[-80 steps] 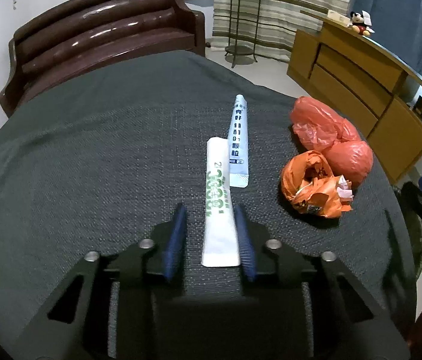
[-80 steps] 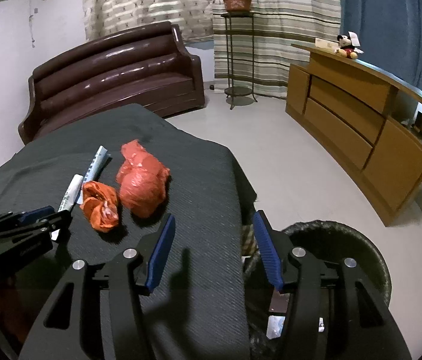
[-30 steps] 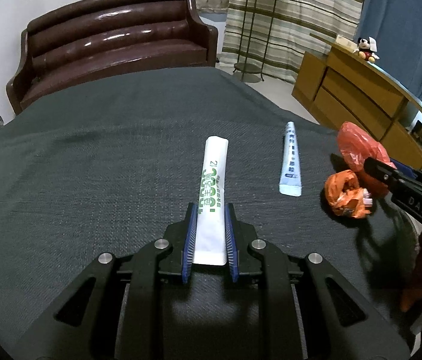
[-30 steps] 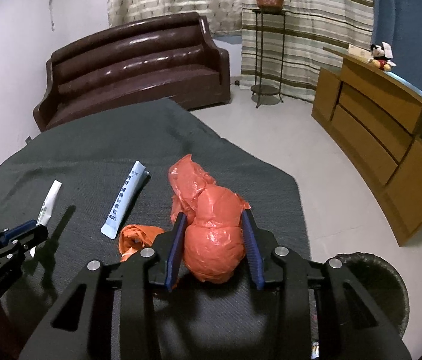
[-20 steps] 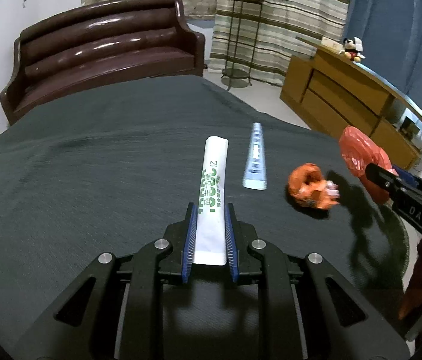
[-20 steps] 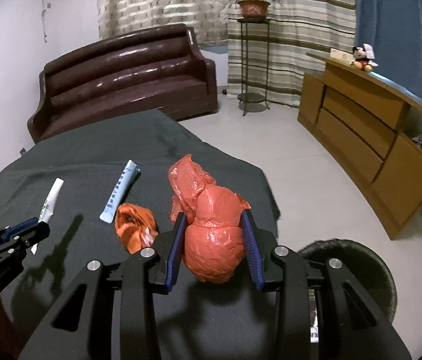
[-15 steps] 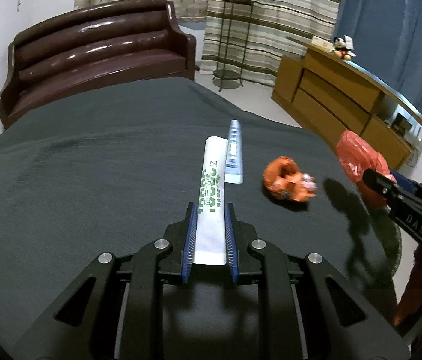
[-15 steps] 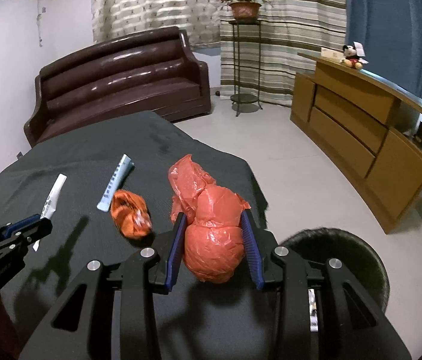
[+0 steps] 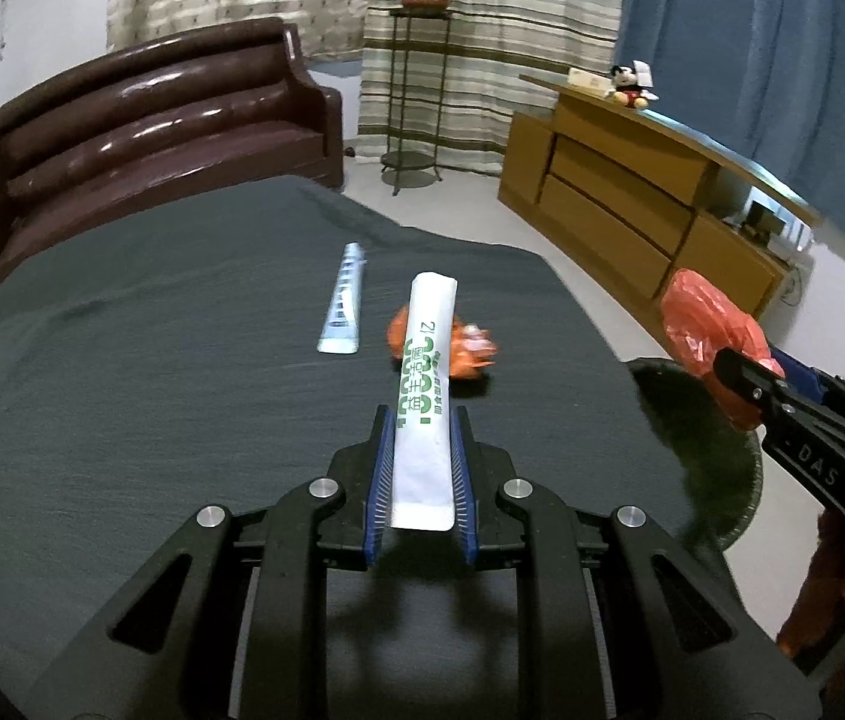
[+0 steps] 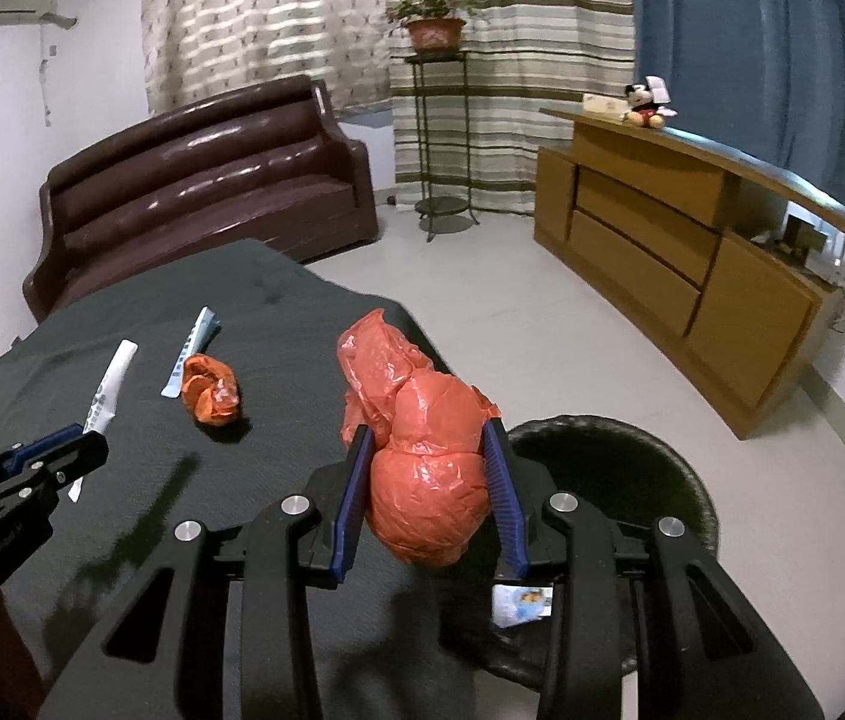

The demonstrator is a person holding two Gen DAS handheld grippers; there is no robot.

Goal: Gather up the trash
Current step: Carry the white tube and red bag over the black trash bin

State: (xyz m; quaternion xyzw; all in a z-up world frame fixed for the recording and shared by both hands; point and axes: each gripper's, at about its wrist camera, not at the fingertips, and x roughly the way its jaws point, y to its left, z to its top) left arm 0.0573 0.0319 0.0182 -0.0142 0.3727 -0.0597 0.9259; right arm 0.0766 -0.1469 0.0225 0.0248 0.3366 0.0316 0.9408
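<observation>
Above dark table (image 9: 122,360): sachet (image 9: 422,396) within left gripper (image 9: 420,450).

Both views dim and evenly lit, indoor, slight blue cast. Glare streaks on the glossy dark brown leather sofa (image 9: 140,114) upper left. Soft shadows on the dark grey woven tablecloth (image 10: 278,360), falling toward the lower frame. Strong fisheye: black vignette in the corners, the long curved wooden cabinet (image 10: 692,228) bows at right. Mild blur throughout; striped beige curtain (image 9: 482,18) soft, fine print unreadable.
</observation>
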